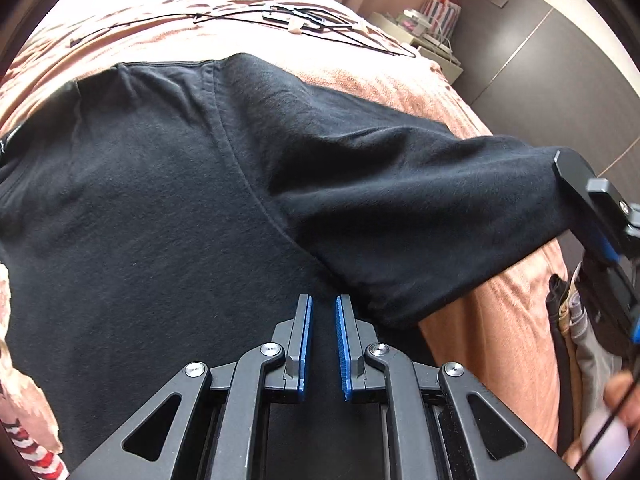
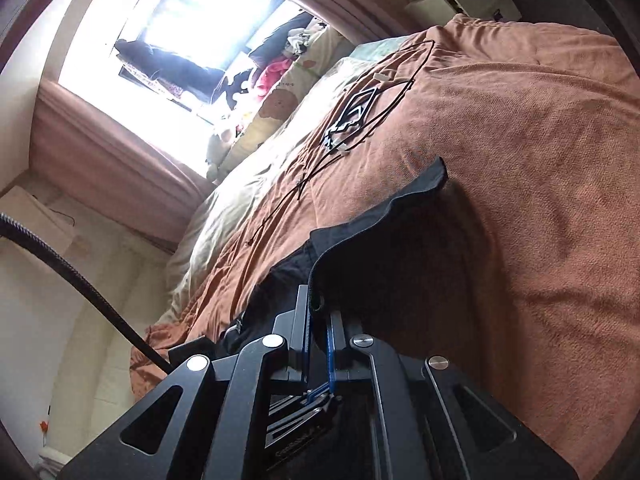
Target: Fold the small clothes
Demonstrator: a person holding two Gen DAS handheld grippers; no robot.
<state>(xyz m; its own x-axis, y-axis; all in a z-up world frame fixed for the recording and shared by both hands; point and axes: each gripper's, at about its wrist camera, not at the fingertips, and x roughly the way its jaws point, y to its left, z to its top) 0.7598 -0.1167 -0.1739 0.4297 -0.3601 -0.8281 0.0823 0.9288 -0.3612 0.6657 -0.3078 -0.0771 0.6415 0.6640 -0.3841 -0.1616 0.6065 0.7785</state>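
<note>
Near bed's (image 1: 400, 80) right edge: right gripper (image 2: 318, 312) clamped on black shirt's (image 1: 160, 200) sleeve hem. Left gripper (image 1: 323, 312) stood narrowly parted over shirt body, gripping nothing. Risk: thin hem slipping out; unpinned body dragging, fold skewing.

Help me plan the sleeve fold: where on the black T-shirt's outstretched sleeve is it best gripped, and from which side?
Probably at the cuff hem of the sleeve, approached from the bed's open edge. The sleeve sticks out sideways from the black T-shirt, so its hem is a free, thin edge. The right hand-held gripper is already shut on it there; the left hand-held gripper sits over the body with a narrow gap.
</note>
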